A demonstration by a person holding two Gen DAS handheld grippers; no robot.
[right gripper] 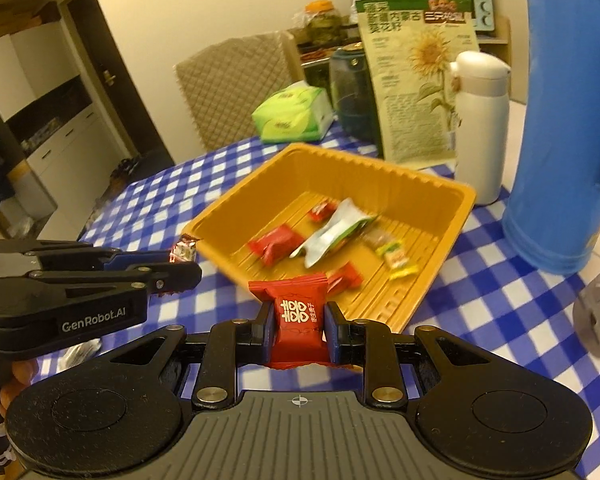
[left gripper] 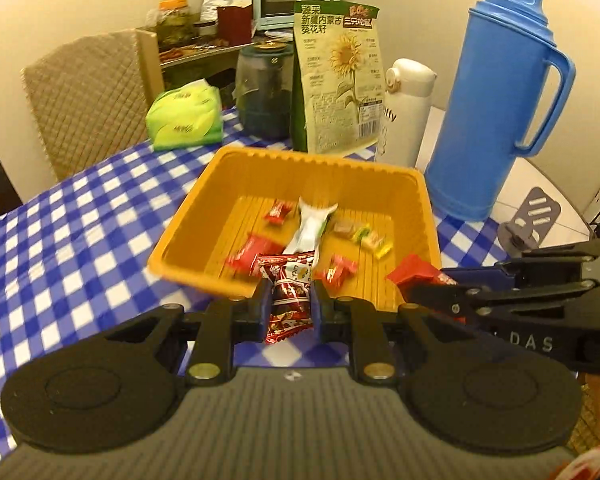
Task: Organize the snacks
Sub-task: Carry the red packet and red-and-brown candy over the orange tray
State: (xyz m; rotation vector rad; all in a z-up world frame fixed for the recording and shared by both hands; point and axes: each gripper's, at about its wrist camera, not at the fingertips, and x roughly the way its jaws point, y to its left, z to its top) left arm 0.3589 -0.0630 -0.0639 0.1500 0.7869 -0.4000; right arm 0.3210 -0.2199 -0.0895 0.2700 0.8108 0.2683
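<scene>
Snacks (left gripper: 291, 296) in two tools (right gripper: 298, 322) (one each)

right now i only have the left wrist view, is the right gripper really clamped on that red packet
Observer: Yes. In the right wrist view the right gripper is shut on the red packet, with a pad pressing on each side and the white print facing the camera.
Operator: ok and where does my other packet sit against the tray
Observer: The left gripper holds the brown packet beside the near left corner of the yellow tray. It looks to be over the checked cloth, not inside the tray.
</scene>
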